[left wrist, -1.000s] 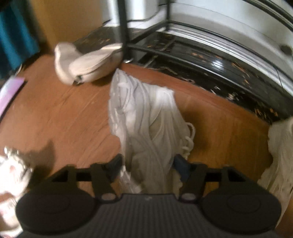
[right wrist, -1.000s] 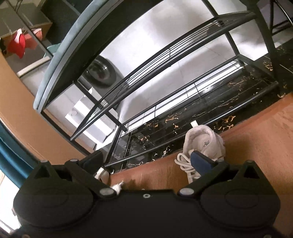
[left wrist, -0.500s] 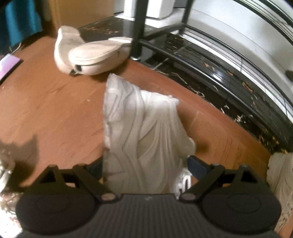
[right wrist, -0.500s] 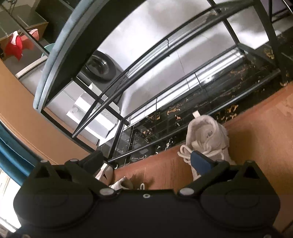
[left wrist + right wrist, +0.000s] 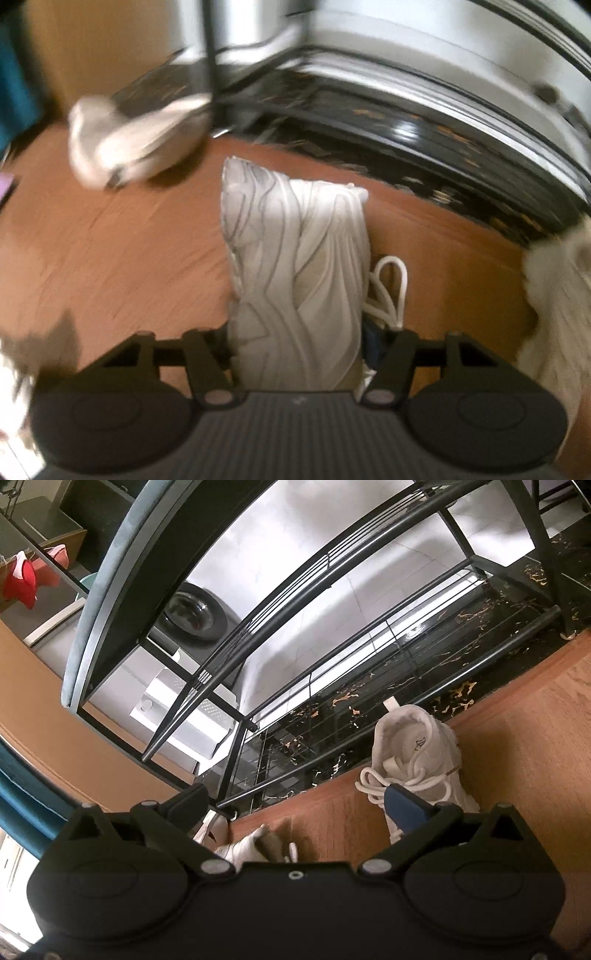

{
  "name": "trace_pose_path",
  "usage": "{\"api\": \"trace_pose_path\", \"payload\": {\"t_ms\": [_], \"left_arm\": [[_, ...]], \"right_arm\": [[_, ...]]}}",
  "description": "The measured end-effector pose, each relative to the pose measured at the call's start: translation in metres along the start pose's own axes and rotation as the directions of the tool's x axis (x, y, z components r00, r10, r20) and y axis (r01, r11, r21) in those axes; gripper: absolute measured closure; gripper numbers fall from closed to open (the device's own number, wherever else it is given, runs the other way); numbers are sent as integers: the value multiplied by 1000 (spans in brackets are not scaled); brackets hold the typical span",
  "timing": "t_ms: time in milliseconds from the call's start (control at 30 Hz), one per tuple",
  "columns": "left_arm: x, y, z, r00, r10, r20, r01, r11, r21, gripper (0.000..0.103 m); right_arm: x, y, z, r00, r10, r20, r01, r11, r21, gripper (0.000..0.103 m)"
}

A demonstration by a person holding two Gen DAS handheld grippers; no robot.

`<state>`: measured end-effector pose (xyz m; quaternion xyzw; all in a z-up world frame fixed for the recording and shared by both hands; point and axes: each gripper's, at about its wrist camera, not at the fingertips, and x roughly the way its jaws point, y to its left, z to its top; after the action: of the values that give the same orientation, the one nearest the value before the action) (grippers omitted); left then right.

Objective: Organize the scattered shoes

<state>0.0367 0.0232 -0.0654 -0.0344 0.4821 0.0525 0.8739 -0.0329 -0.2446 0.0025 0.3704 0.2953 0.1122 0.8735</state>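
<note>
My left gripper (image 5: 297, 343) is shut on a white sneaker (image 5: 295, 266), held sole-side left above the wooden floor, its laces (image 5: 388, 291) hanging at the right. A beige shoe (image 5: 136, 147) lies on its side by the rack leg at upper left. Another white sneaker (image 5: 557, 295) sits at the right edge. My right gripper (image 5: 295, 808) is open and empty, above the floor. A white sneaker (image 5: 417, 760) stands on the floor just behind its right finger, in front of the black shoe rack (image 5: 332, 602).
The rack's lowest shelf (image 5: 406, 686) has a dark marble pattern and thin rails. Another shoe (image 5: 255, 845) lies low beside the rack leg (image 5: 232, 768). A patterned shoe (image 5: 11, 384) shows at the left view's left edge. A teal curtain (image 5: 22, 790) hangs at left.
The left gripper has swung with the sneaker in it, and its view is now motion-blurred. The right gripper has tilted down a little; the white sneaker sits nearer its right finger.
</note>
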Motion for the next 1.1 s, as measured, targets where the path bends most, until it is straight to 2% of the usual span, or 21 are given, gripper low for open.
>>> {"api": "trace_pose_path", "payload": {"t_ms": [67, 133, 167, 233, 300, 367, 433, 500, 567, 600, 633, 667, 700, 767, 833, 900, 1100], "left_arm": [[-2, -10, -2, 999, -34, -12, 34, 999, 25, 43], [6, -26, -9, 994, -82, -76, 85, 996, 33, 42], [10, -30, -12, 992, -90, -87, 95, 994, 51, 37], [11, -37, -12, 993, -89, -79, 96, 991, 90, 30], [11, -39, -10, 992, -96, -81, 104, 989, 103, 20], [6, -36, -5, 989, -113, -95, 122, 989, 89, 18], [-15, -25, 3, 988, -139, -62, 142, 988, 58, 17], [-29, -12, 9, 992, -126, 11, 125, 991, 41, 15], [-54, 6, 13, 989, -65, 131, 67, 998, -8, 6], [-69, 18, 13, 979, 0, 205, 9, 999, -41, 3], [-84, 31, 13, 959, 66, 275, -47, 996, -78, 2], [-90, 35, 13, 951, 93, 295, -70, 994, -86, 1], [-100, 46, 11, 931, 158, 330, -130, 986, -105, 1], [-104, 51, 10, 929, 179, 323, -150, 982, -113, 1], [-107, 57, 6, 940, 187, 286, -152, 978, -141, 1], [-108, 59, 4, 943, 176, 281, -134, 978, -162, 1], [-93, 71, 6, 960, 129, 251, -73, 973, -221, 1]], "right_arm": [[1, -1, 0, 1000, -3, -1, 3, 1000, 3, 0], [3, -1, 0, 1000, -11, -6, 11, 1000, 1, 0], [4, -1, 0, 1000, -17, -9, 17, 1000, 0, 0], [6, -2, 0, 1000, -25, -15, 25, 1000, 0, 0], [8, -4, -1, 999, -31, -21, 31, 1000, 1, 0], [10, -7, -1, 999, -24, -33, 24, 1000, 10, 0], [12, -10, -2, 999, -10, -43, 11, 999, 38, 0], [16, -8, -4, 997, -20, -70, 21, 1000, 21, 0], [18, 1, -9, 997, -30, -70, 25, 998, -63, 0], [19, 6, -12, 997, -23, -70, 16, 995, -96, 0], [21, 7, -14, 997, -7, -82, -1, 995, -97, 0], [26, 11, -20, 993, 32, -117, -42, 996, -84, 0], [31, 12, -25, 989, 42, -141, -52, 996, -67, 0], [41, 13, -35, 980, 59, -189, -66, 997, -31, 0], [54, 14, -48, 970, 44, -241, -45, 999, 2, 0], [68, 15, -62, 958, 30, -286, -20, 999, 38, 0], [92, 11, -83, 964, -5, -266, 48, 987, 155, 1]]}}
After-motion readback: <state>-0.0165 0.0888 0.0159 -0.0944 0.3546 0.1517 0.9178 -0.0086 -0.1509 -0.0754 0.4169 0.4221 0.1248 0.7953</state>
